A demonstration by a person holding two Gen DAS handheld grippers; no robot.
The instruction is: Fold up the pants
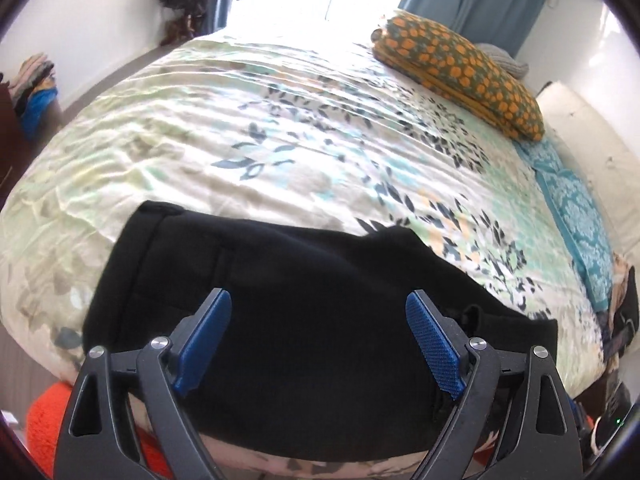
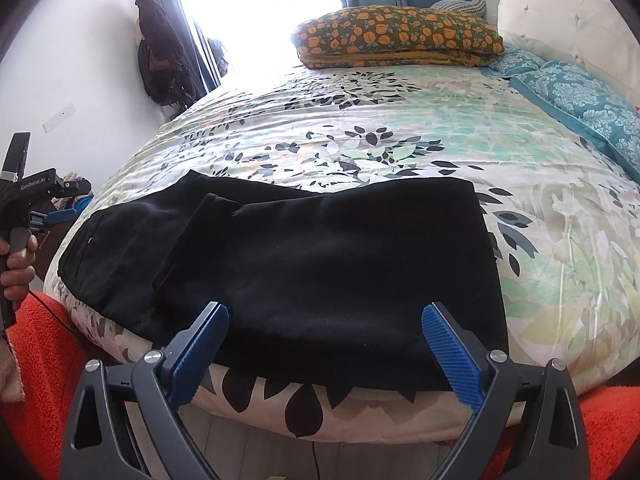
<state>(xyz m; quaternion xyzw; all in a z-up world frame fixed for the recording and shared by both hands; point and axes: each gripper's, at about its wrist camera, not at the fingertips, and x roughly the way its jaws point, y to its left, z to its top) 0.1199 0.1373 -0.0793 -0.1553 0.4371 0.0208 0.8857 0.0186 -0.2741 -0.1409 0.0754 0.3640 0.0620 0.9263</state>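
- The black pants (image 2: 320, 264) lie folded on the near edge of the bed (image 2: 400, 140), filling the 6 o'clock half of the right wrist view; one folded layer sits on top, its edge running toward 10 o'clock.
- Left tool (image 1: 318, 344) hovers over the dark cloth (image 1: 280, 320), blue fingers (image 1: 434, 350) spread wide, gripping nothing.
- Right tool (image 2: 324, 350) hangs just off the bed's near edge, jaws wide too, nothing between them.
- At 9 o'clock in the right view, the left hand (image 2: 16, 268) grips its tool's handle.
- Flowered duvet (image 1: 280, 140) spreads beyond the pants.
- Orange-patterned pillow (image 2: 396, 36) rests at 12 o'clock, a teal pillow (image 2: 580, 100) at 2 o'clock.
- Orange rug (image 2: 44, 340) shows below the bed at 8 o'clock.
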